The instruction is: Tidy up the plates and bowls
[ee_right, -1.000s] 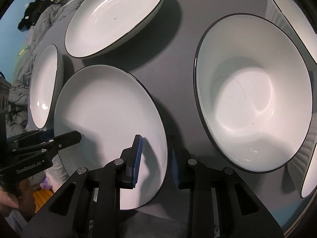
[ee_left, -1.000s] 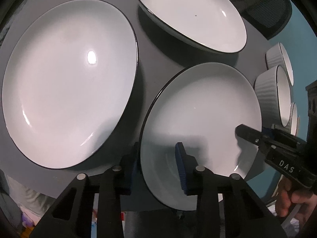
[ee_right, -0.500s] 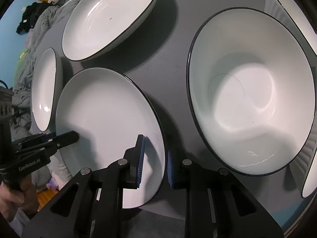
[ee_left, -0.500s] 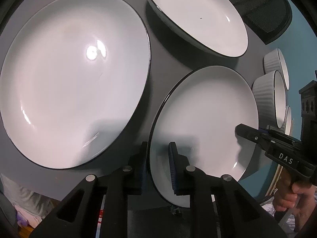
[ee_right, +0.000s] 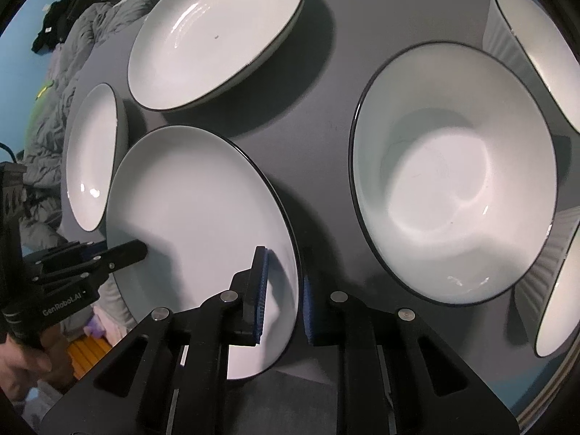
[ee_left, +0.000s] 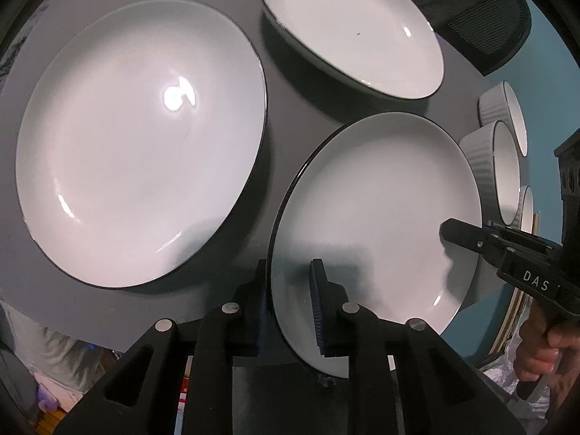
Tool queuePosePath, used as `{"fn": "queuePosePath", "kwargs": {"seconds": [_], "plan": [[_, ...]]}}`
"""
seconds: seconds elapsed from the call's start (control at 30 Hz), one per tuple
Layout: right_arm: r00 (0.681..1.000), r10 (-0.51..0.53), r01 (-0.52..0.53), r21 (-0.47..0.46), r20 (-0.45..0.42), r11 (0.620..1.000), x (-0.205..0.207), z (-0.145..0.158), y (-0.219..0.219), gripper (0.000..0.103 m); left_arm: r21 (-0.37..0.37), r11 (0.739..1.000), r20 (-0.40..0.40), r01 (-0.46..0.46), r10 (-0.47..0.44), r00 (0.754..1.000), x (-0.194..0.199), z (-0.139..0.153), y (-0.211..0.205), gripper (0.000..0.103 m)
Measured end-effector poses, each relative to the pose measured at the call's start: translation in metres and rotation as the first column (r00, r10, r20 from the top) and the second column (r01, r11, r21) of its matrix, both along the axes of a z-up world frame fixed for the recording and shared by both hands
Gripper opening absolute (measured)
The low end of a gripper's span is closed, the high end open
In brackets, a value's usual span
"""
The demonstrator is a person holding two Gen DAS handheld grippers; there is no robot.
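Two grippers pinch the same white, dark-rimmed round plate [ee_left: 377, 210], one on each side of it. Your left gripper [ee_left: 290, 301] has its jaws narrowed on the plate's left rim, one blue pad on the white face and the other under the edge. Your right gripper [ee_right: 282, 290] grips the opposite rim the same way, and its jaws have just been closing on that rim. The plate sits at the near edge of the dark grey tabletop [ee_left: 282, 83], its near rim hanging past that edge. Being round, it has no long axis; its face points up, tilted slightly, with the gripped rims raised off the surface.

To its left on the tabletop lies a larger white dark-rimmed plate [ee_left: 141, 137], flat, near but apart. Toward the far edge rests a white shallow dish with a dark rim [ee_left: 355, 25]. Right of the held plate, in the right wrist view, stands a deep white dark-rimmed bowl [ee_right: 453, 177], with white ribbed bowls [ee_left: 485, 166] along the right edge.
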State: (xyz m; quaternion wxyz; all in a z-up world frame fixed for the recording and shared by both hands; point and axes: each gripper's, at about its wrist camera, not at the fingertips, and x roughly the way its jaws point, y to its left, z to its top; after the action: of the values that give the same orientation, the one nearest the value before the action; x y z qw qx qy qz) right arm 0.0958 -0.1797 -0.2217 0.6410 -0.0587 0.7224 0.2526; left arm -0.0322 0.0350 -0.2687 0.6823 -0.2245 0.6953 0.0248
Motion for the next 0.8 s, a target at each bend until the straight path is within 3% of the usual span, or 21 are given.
{"fn": "queuePosePath", "kwargs": {"seconds": [0.33, 0.8], "plan": [[1.000, -0.007, 0.006, 0.024, 0.027, 1.000, 0.014, 0.023, 0.014, 0.016, 0.019, 1.000, 0.053, 0.002, -0.003, 0.999, 0.017, 0.028, 0.016, 0.020], [0.999, -0.021, 0.019, 0.059, 0.038, 0.998, 0.059, 0.030, 0.053, 0.014, 0.045, 0.998, 0.108, -0.032, 0.027, 0.994, 0.088, 0.045, 0.046, 0.020]]}}
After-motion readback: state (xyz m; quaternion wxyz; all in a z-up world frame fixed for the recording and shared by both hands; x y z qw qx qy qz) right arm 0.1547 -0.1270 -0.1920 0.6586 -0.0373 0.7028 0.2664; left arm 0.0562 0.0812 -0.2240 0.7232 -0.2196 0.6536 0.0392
